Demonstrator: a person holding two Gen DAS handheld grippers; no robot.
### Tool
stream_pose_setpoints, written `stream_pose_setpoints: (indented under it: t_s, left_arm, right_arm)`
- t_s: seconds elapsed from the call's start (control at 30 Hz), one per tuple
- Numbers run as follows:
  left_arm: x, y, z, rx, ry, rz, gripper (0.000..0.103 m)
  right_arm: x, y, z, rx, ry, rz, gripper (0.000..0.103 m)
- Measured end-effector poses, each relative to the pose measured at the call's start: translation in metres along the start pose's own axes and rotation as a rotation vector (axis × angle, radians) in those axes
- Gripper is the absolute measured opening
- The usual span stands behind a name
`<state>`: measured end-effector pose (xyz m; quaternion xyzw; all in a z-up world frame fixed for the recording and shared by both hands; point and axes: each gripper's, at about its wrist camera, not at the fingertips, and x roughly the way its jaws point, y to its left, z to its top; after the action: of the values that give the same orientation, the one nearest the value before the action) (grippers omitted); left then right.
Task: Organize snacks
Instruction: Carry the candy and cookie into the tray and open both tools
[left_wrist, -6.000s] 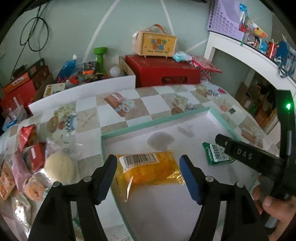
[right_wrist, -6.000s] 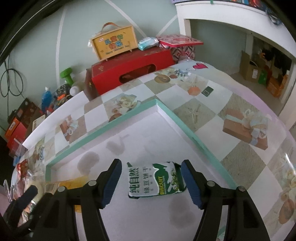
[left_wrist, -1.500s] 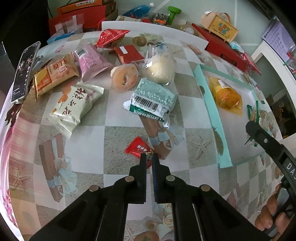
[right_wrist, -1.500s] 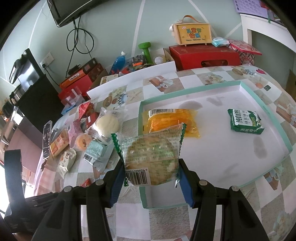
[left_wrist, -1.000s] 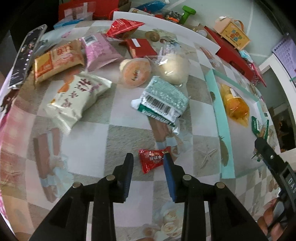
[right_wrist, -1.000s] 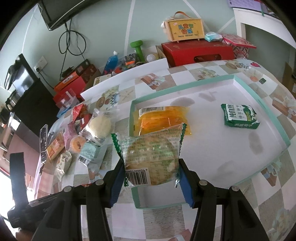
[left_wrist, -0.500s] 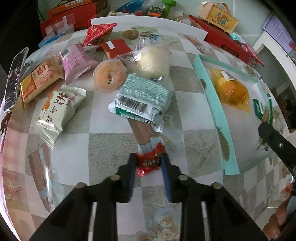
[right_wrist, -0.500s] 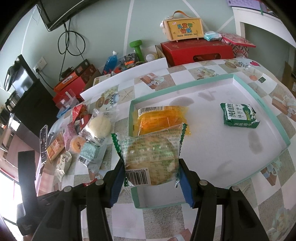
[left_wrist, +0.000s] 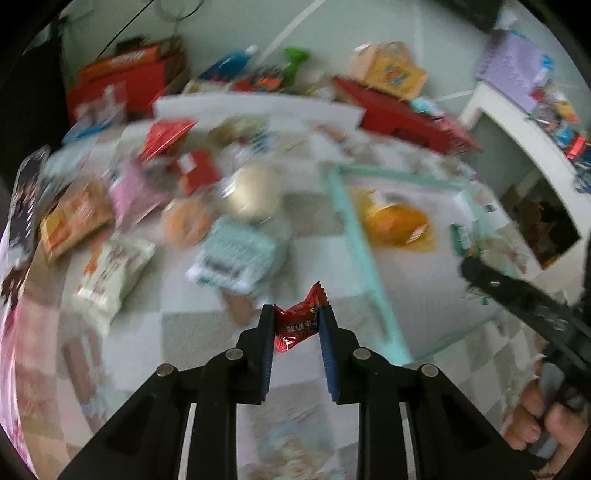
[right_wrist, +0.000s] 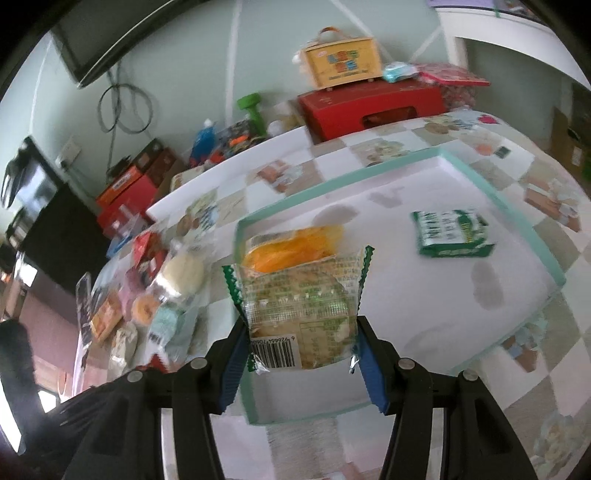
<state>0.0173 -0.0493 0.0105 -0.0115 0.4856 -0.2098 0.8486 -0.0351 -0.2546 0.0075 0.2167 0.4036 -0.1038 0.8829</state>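
Snacks: two are in the grippers, two lie in the tray, the rest sit loose on the checked tablecloth (left_wrist: 129, 321) off the tray's left edge.
Red candy (left_wrist: 298, 320): pinched by its wrapper between the pads of the left gripper (left_wrist: 296, 328), clear of the cloth.
Left gripper: clamped tight on the candy; the view is smeared with motion.
Clear-wrapped cake (right_wrist: 301, 308): held upright in the right gripper (right_wrist: 301, 345), barcode toward the camera, over the tray's near-left corner.
Right gripper: closed on the cake's two sides.
Tray (right_wrist: 491, 192): mint-rimmed, white floor; orange packet (right_wrist: 295, 245) by its left edge, green biscuit pack (right_wrist: 452, 232) toward the right.
Step in hand: judged to be carrying both snacks to the tray.
Doing it well: keep the squeeze on the candy, since only thin wrapper is gripped; clear the mint rim before lowering; set each piece on bare white floor near the front edge, apart from the orange packet.
Watch: the grippers are near each other, so place one, then the other.
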Motion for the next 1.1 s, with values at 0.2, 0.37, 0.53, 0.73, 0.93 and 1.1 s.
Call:
stream_pose_setpoints:
  t_s: [0.2, 0.37, 0.53, 0.73, 0.93, 1.1]
  left_arm:
    - [0.006, -0.049, 0.013, 0.114, -0.057, -0.103, 0.024]
    - [0.03, -0.087, 0.017, 0.222, -0.039, -0.135, 0.024]
    - [0.045, -0.103, 0.016, 0.252, 0.008, -0.159, 0.024]
    - [0.058, -0.107, 0.016, 0.243, 0.027, -0.17, 0.034]
    - [0.052, -0.104, 0.016, 0.224, 0.012, -0.157, 0.057]
    - [0.042, -0.095, 0.019, 0.203, -0.015, -0.13, 0.07]
  right_arm:
    - [-0.009, -0.037, 0.012, 0.083, -0.039, -0.069, 0.059]
    - [-0.016, -0.072, 0.018, 0.163, -0.059, -0.148, 0.059]
    - [-0.014, -0.094, 0.019, 0.218, -0.043, -0.192, 0.059]
    - [-0.007, -0.087, 0.02, 0.187, -0.025, -0.179, 0.06]
    - [-0.005, -0.084, 0.019, 0.175, -0.014, -0.172, 0.06]
    - [-0.004, -0.084, 0.02, 0.174, -0.011, -0.171, 0.066]
